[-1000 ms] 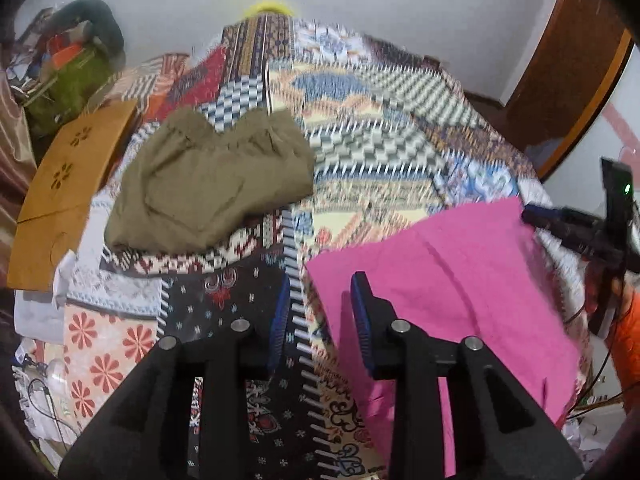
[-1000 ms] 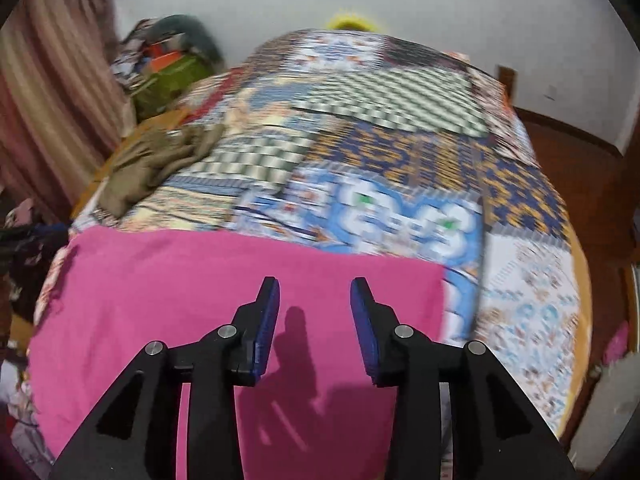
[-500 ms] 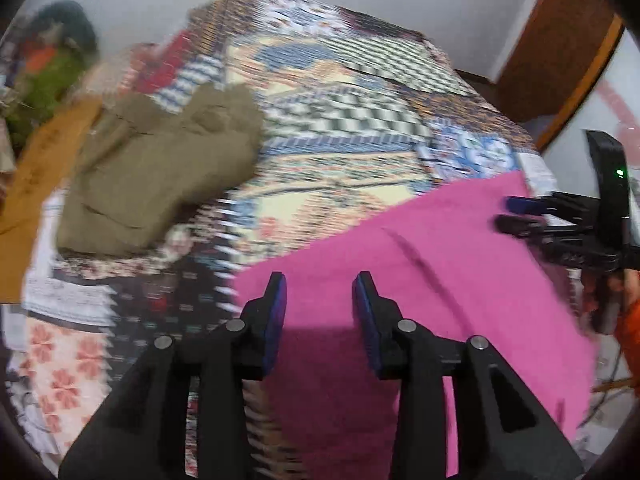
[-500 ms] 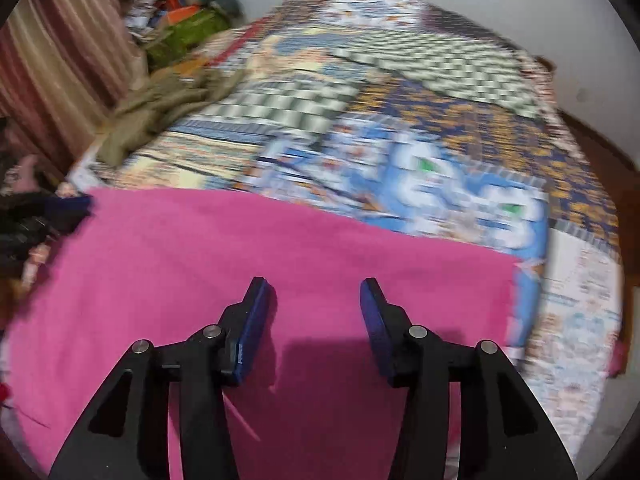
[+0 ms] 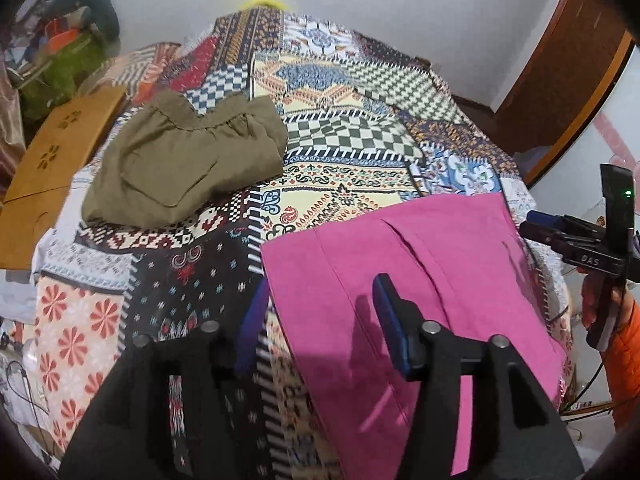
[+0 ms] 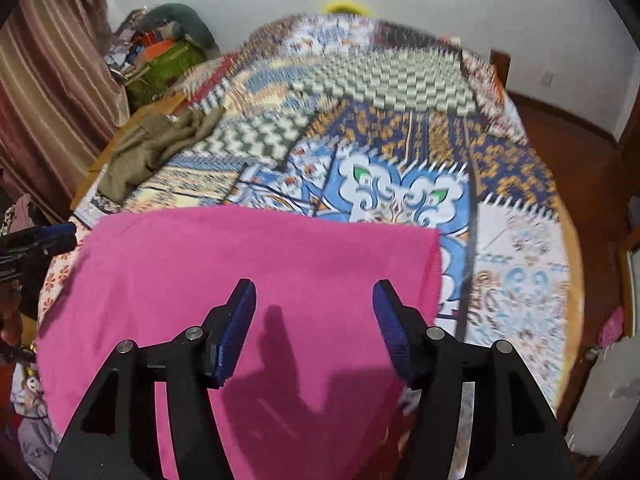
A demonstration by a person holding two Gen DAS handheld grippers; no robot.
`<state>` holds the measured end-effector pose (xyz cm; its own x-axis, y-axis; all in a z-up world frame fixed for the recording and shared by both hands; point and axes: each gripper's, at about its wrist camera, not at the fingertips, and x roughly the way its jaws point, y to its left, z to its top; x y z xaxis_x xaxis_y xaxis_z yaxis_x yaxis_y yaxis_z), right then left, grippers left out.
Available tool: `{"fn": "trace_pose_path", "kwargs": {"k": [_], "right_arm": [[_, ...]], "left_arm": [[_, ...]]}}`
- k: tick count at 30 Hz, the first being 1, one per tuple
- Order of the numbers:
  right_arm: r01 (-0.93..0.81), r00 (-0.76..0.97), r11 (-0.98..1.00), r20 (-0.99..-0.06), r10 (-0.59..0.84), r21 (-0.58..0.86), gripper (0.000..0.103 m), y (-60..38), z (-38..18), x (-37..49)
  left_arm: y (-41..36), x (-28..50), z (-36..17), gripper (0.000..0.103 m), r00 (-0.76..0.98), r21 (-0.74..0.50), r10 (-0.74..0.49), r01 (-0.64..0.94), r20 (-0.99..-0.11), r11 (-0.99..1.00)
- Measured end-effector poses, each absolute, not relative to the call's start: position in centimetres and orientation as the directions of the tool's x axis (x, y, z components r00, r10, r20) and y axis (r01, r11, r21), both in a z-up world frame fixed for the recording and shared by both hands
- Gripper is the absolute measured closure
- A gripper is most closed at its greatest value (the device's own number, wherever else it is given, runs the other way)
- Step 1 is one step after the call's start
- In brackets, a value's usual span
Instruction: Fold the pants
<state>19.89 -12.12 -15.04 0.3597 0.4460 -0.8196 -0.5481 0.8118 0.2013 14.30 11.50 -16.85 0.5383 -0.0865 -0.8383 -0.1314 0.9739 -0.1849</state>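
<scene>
The pink pants (image 5: 420, 272) lie flat on the patchwork bedspread (image 5: 340, 128) near the bed's front edge; they also fill the lower part of the right wrist view (image 6: 256, 264). My left gripper (image 5: 318, 300) is open and empty, hovering over the pants' left edge. My right gripper (image 6: 314, 304) is open and empty above the middle of the pants. The right gripper also shows at the right edge of the left wrist view (image 5: 576, 240).
Folded olive pants (image 5: 180, 164) lie at the bed's left side, also in the right wrist view (image 6: 152, 148). A wooden board (image 5: 52, 160) and a cluttered green bag (image 5: 60, 68) stand left of the bed. A wooden door (image 5: 568, 68) is at the right.
Both grippers have opened wider. The left gripper has shifted back left toward the pants' left edge. The right gripper has stayed over the pants.
</scene>
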Motion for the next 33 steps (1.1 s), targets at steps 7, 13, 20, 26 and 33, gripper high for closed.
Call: {"fn": "trace_pose_path", "kwargs": {"k": [7, 13, 20, 26, 33], "right_arm": [[-0.573, 0.419, 0.799, -0.772, 0.478, 0.183, 0.046, -12.8, -11.0, 15.6], [-0.597, 0.450, 0.785, -0.741, 0.499, 0.166, 0.046, -13.0, -9.5, 11.4], [-0.614, 0.421, 0.770, -0.754, 0.504, 0.172, 0.046, -12.2, -11.1, 8.2], [-0.611, 0.340, 0.758, -0.789, 0.512, 0.229, 0.046, -11.3, -14.4, 7.7], [-0.584, 0.252, 0.757, -0.820, 0.513, 0.294, 0.046, -10.9, -17.1, 8.3]], "left_arm": [[10.8, 10.5, -15.1, 0.048, 0.555, -0.212, -0.099, -0.142, -0.826, 0.967], [9.4, 7.6, -14.6, 0.045, 0.562, -0.224, -0.114, -0.131, -0.819, 0.966], [8.0, 5.2, -15.4, 0.038, 0.545, -0.309, -0.192, -0.131, -0.816, 0.942], [7.0, 3.5, -17.1, 0.038, 0.491, -0.357, -0.243, -0.154, -0.837, 0.921], [6.9, 2.0, -18.5, 0.038, 0.455, -0.433, -0.312, -0.188, -0.834, 0.882]]}}
